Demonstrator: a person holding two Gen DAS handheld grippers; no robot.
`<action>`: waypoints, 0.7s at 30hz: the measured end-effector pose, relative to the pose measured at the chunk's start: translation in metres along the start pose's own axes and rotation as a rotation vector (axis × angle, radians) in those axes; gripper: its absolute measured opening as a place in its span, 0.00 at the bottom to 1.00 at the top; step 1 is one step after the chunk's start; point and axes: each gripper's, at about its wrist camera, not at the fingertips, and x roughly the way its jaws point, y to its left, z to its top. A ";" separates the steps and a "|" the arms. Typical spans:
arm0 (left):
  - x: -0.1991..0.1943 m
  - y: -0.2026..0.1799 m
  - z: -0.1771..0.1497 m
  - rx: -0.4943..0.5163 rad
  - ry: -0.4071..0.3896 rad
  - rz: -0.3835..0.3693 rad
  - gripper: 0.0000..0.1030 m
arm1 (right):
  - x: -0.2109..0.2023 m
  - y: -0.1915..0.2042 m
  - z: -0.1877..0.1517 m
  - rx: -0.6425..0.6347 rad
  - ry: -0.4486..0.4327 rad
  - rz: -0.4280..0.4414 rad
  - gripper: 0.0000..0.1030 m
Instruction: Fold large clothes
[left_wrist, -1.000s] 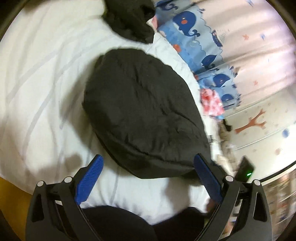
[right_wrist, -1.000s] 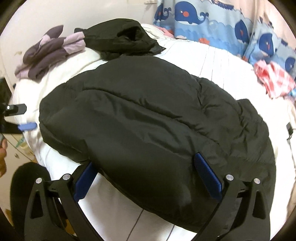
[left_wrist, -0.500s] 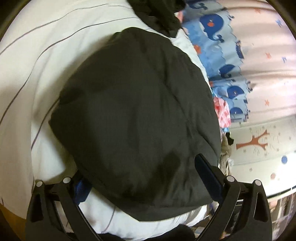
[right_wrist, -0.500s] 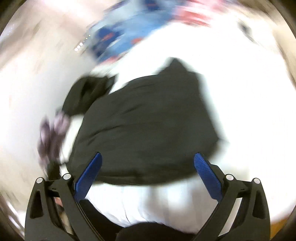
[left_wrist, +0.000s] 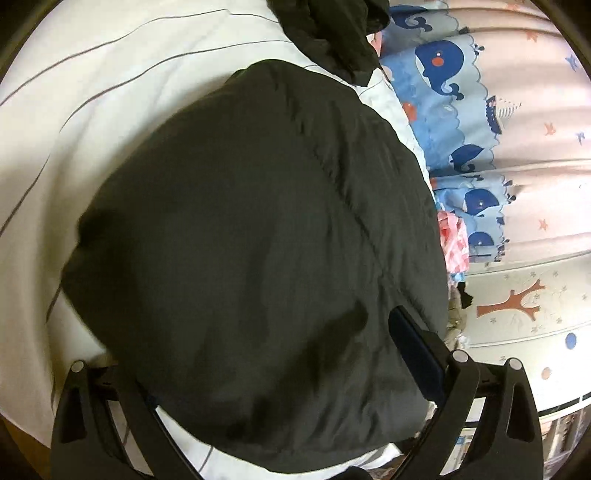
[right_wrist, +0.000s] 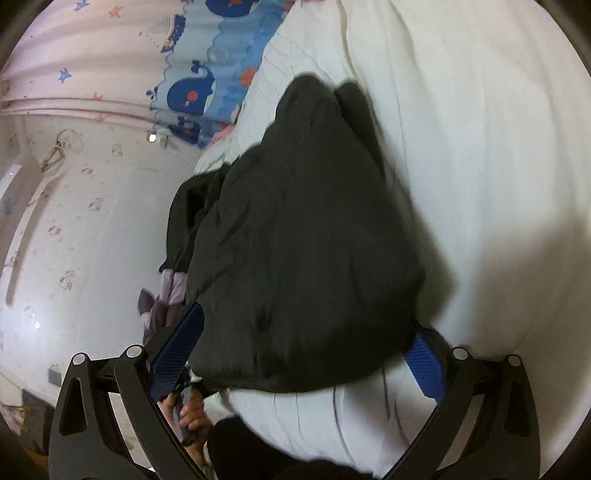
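Observation:
A black puffy jacket (left_wrist: 258, 229) lies bundled on a white bed with thin grey stripes (left_wrist: 74, 110). My left gripper (left_wrist: 266, 350) is open and straddles the jacket's near edge. Its right pad (left_wrist: 413, 343) rests against the fabric, and its left finger is hidden under the jacket. In the right wrist view the same jacket (right_wrist: 306, 229) runs away from me. My right gripper (right_wrist: 306, 325) is open, with the jacket's near end between its blue pads (right_wrist: 177, 354). Neither gripper is closed on the cloth.
A second dark garment (left_wrist: 332, 33) lies at the far end of the bed. Whale-print fabric (left_wrist: 443, 66) and a pink checked cloth (left_wrist: 454, 240) are to the right. A purple-grey garment (right_wrist: 162, 295) and a hand (right_wrist: 192, 410) show beside the bed's edge.
My left gripper has moved forward until the jacket's edge sits between its fingers. The right view has swung round to the jacket's other side, and its fingers now flank the jacket's end.

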 end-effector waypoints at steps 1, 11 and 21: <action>0.000 -0.003 0.000 0.005 -0.005 0.006 0.92 | 0.000 0.005 0.002 -0.015 -0.011 0.017 0.94; -0.028 -0.030 0.007 0.036 0.037 -0.149 0.19 | -0.013 0.069 0.016 -0.168 -0.048 0.137 0.12; -0.117 -0.002 -0.084 0.155 0.183 -0.187 0.24 | -0.124 0.067 -0.079 -0.241 0.097 0.046 0.27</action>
